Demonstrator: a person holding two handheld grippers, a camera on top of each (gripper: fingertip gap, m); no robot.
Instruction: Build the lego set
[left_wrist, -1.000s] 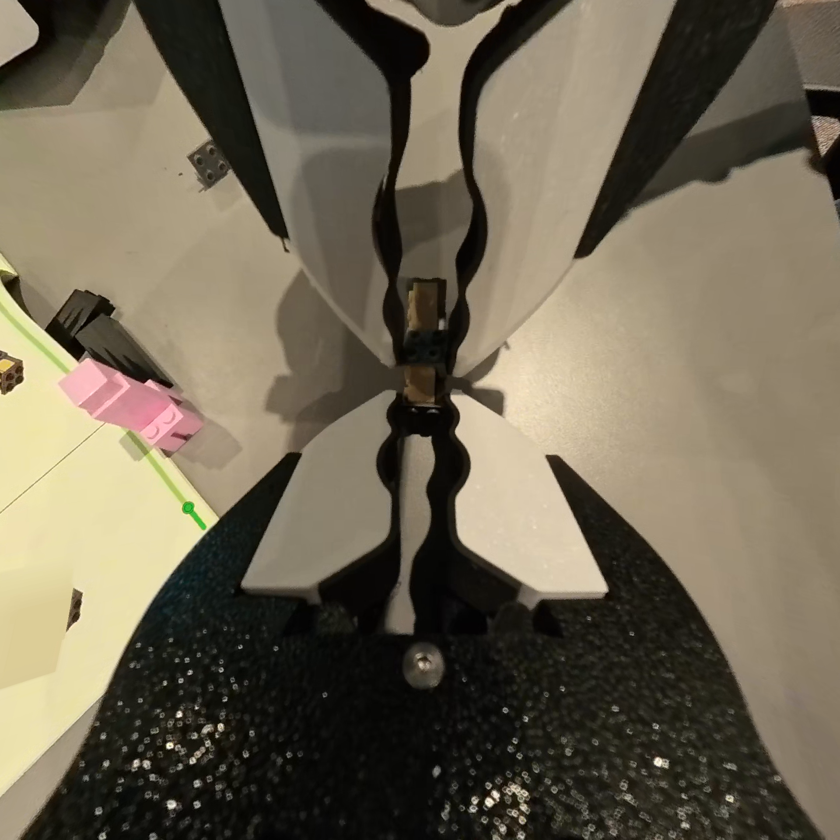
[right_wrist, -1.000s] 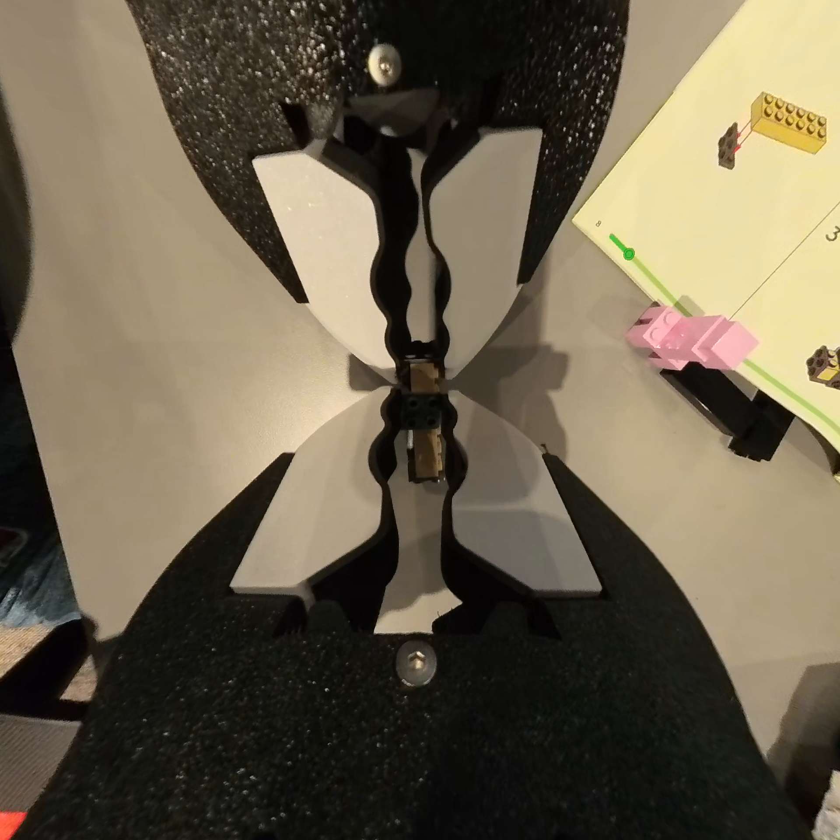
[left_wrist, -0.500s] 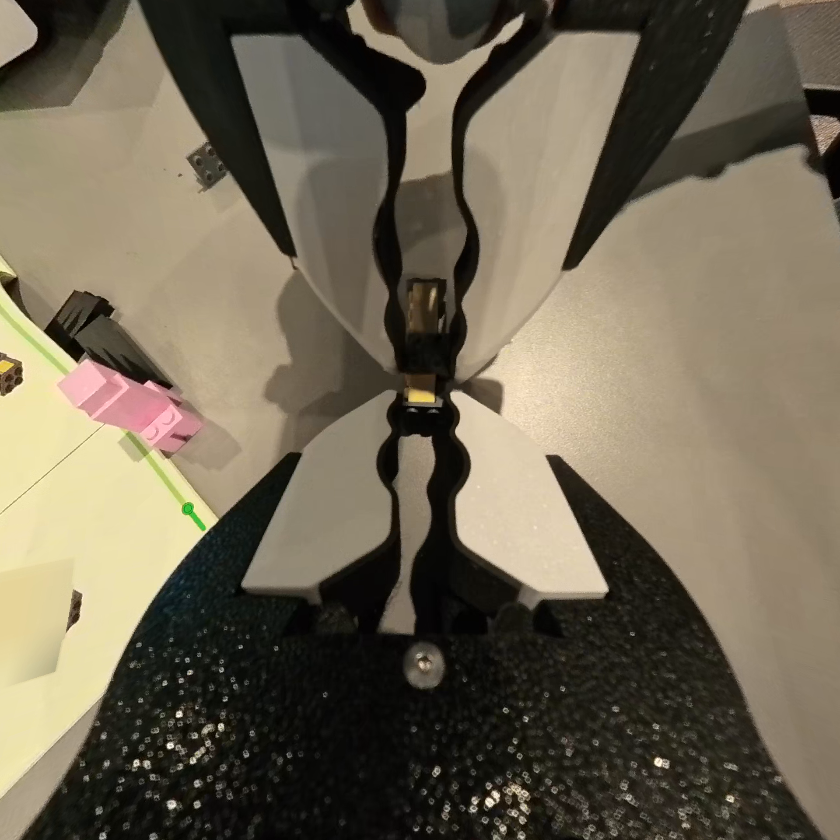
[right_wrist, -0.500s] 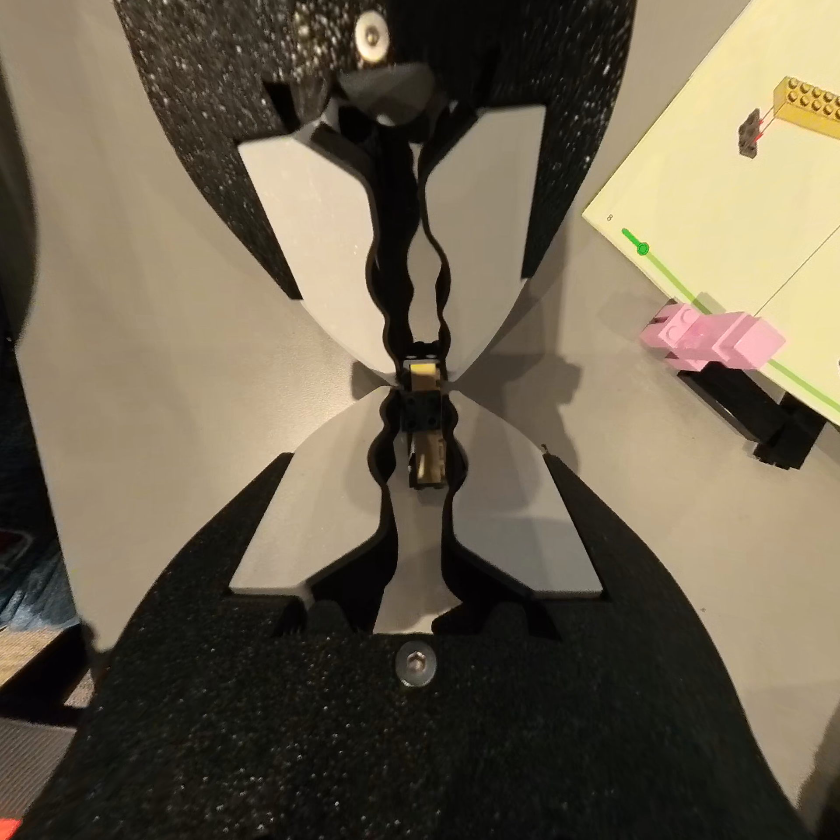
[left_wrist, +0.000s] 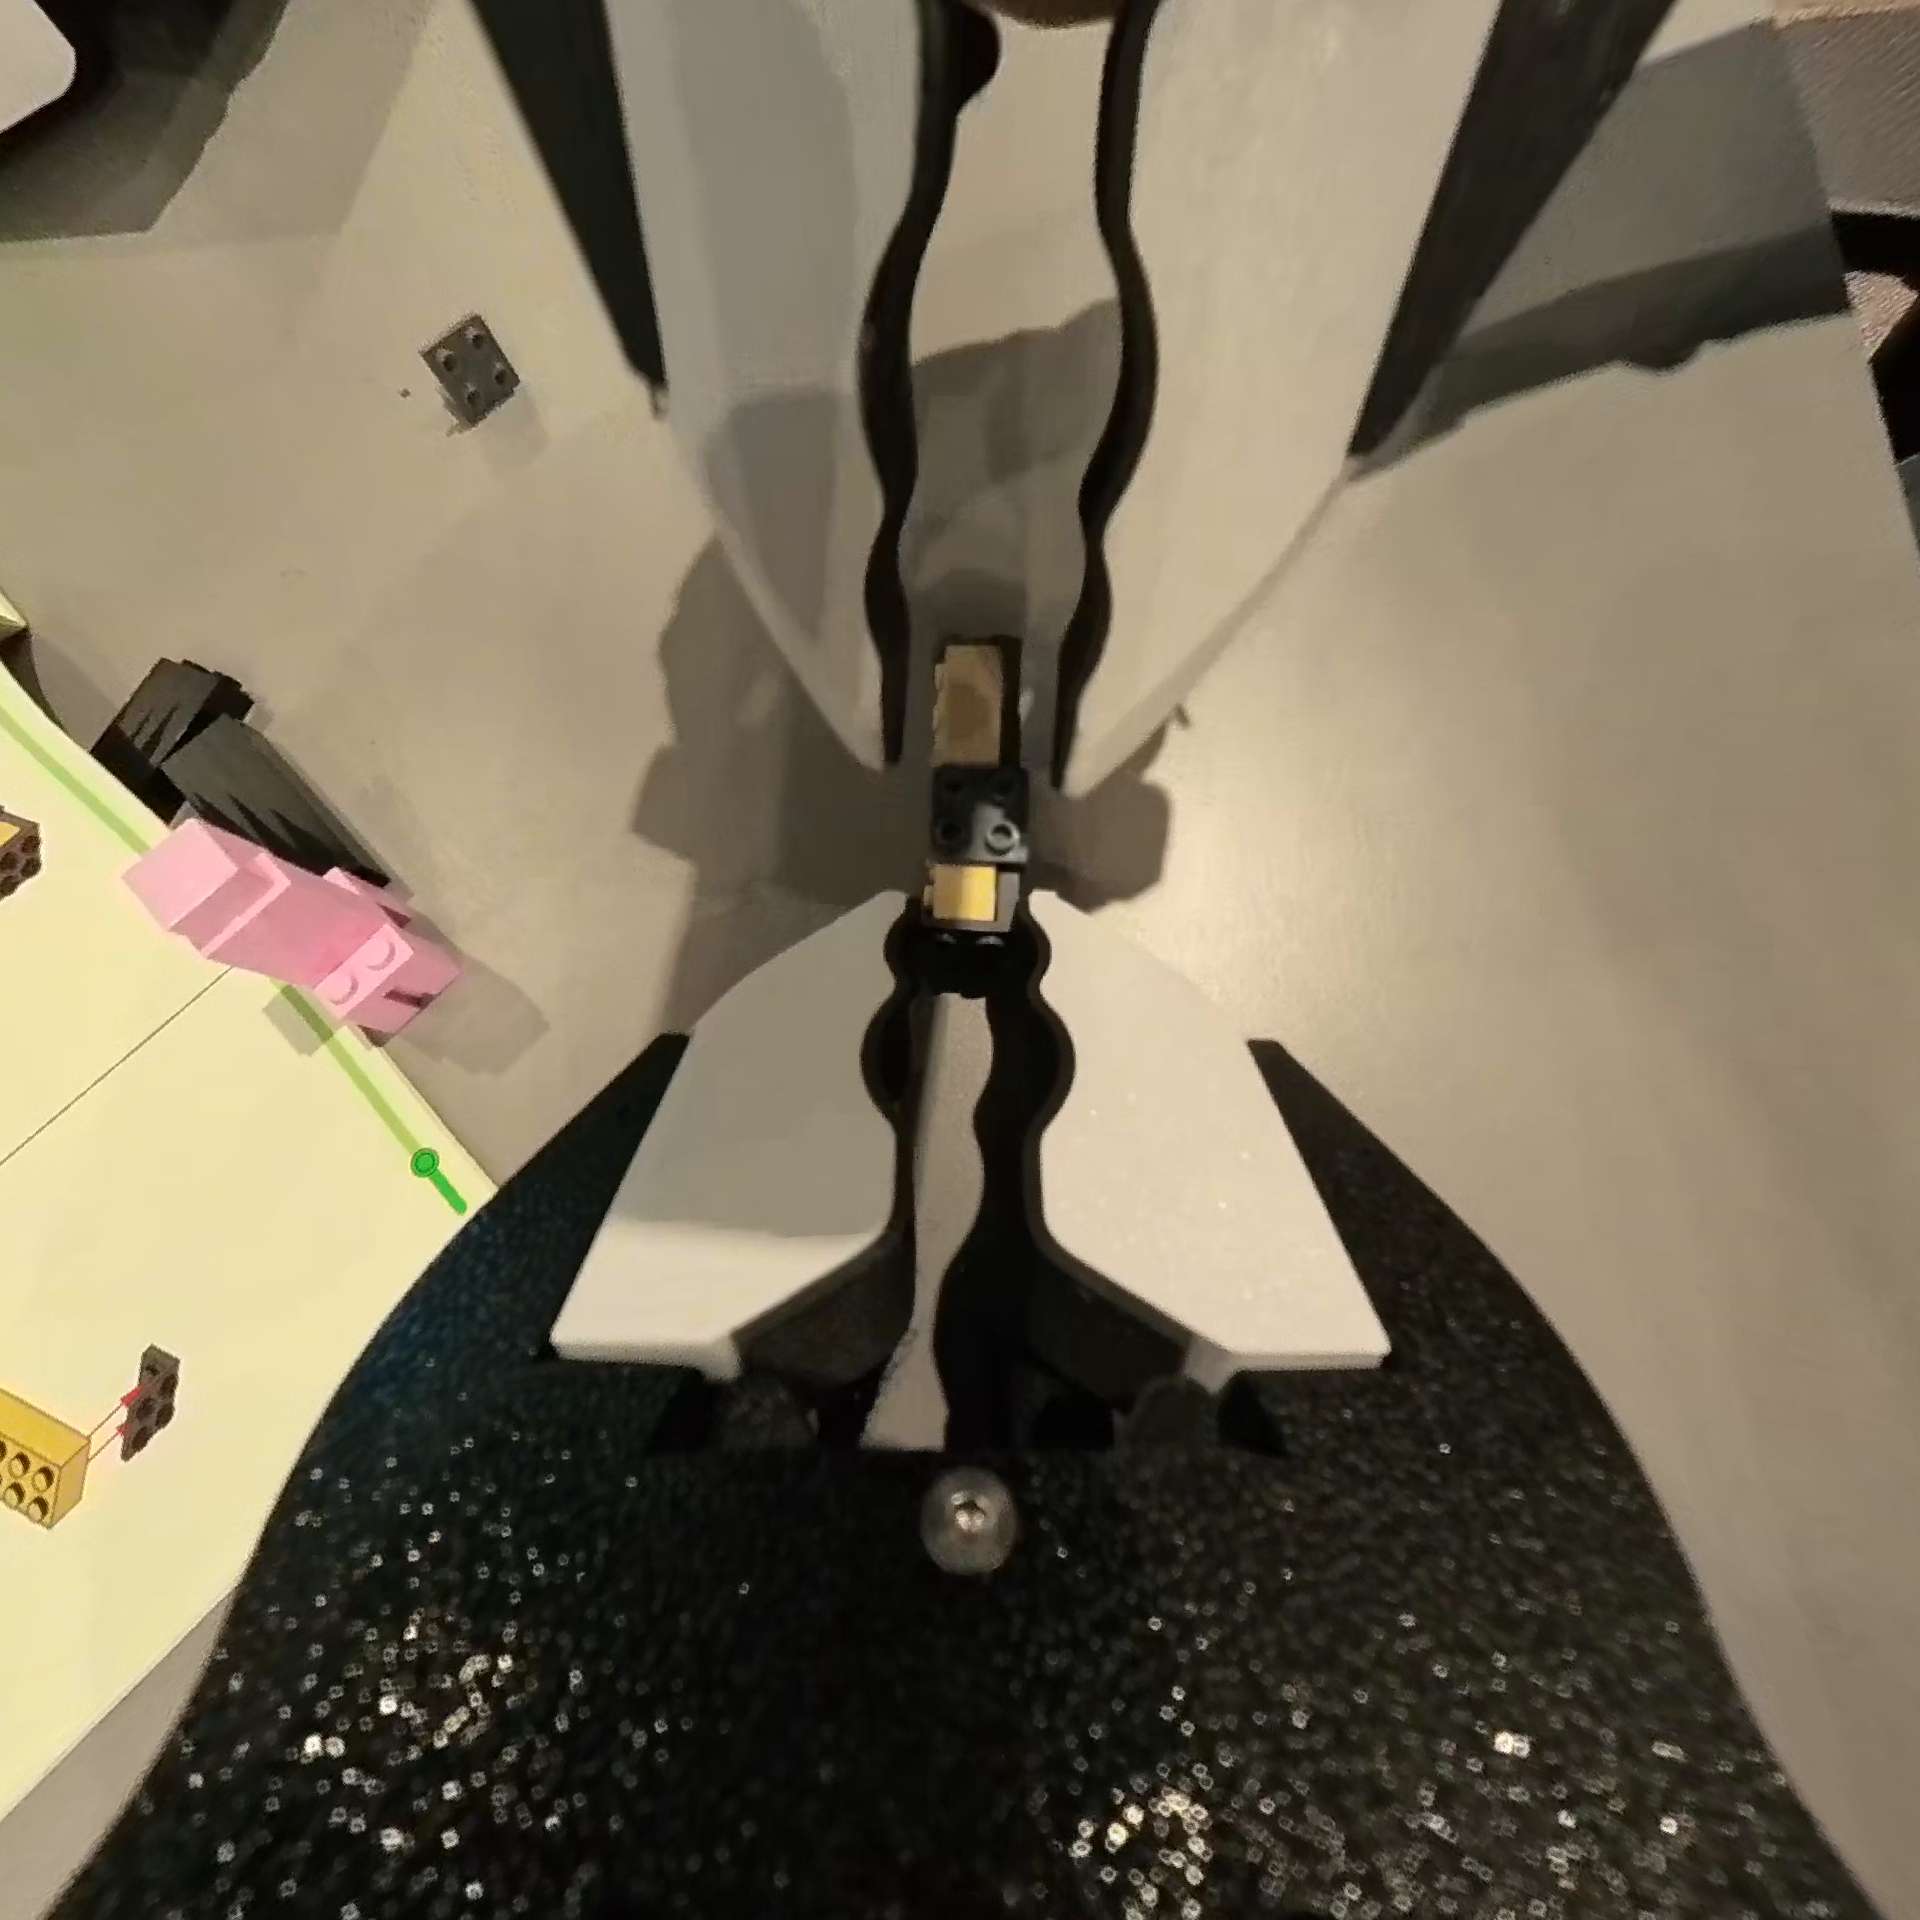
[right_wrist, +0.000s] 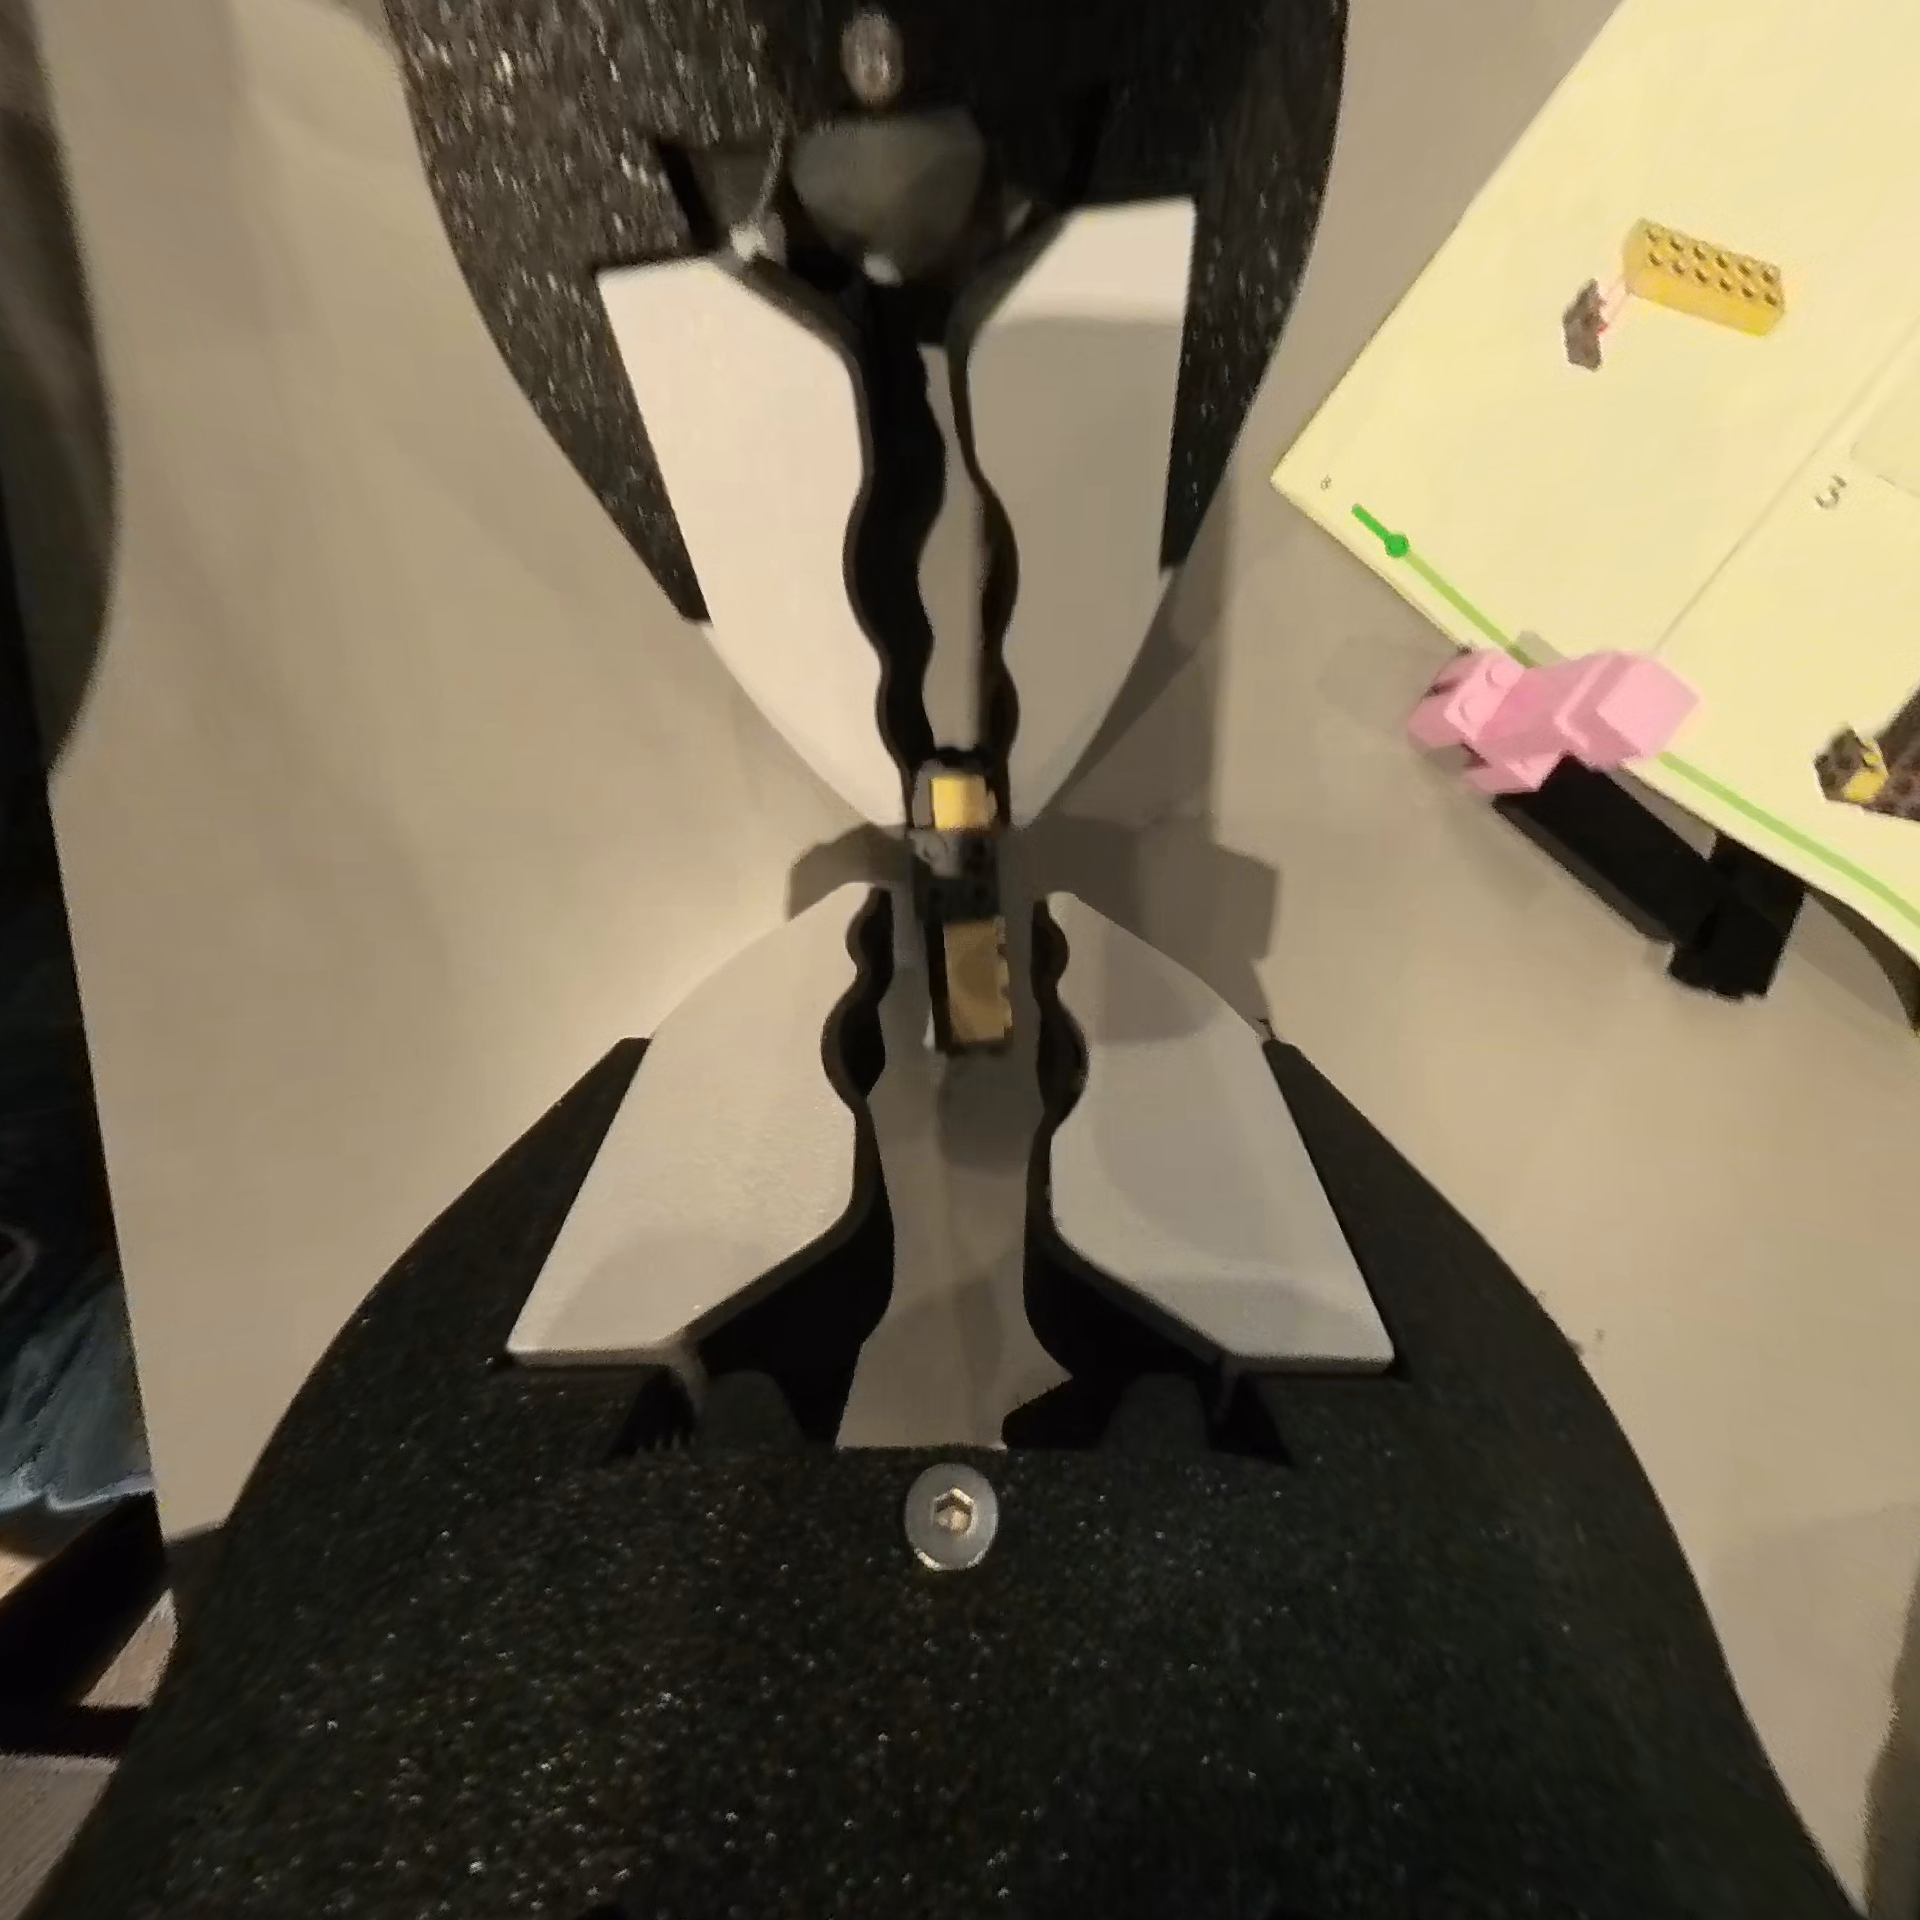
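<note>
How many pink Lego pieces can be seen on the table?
1: a pink Lego build made of joined bricks, lying at the edge of the instruction booklet, over black pieces. Other pink pieces may be hidden behind the grippers.

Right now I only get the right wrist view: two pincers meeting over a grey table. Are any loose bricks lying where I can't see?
Observer: Yes. Off to one side of the left gripper, which pinches a small yellow piece, the left wrist view shows a small grey four-stud plate lying alone on the table.
Operator: And behind my own pincer?
Observer: Behind the right gripper, which grips the tan brick, the table ends. Only darkness shows past its edge.
</note>
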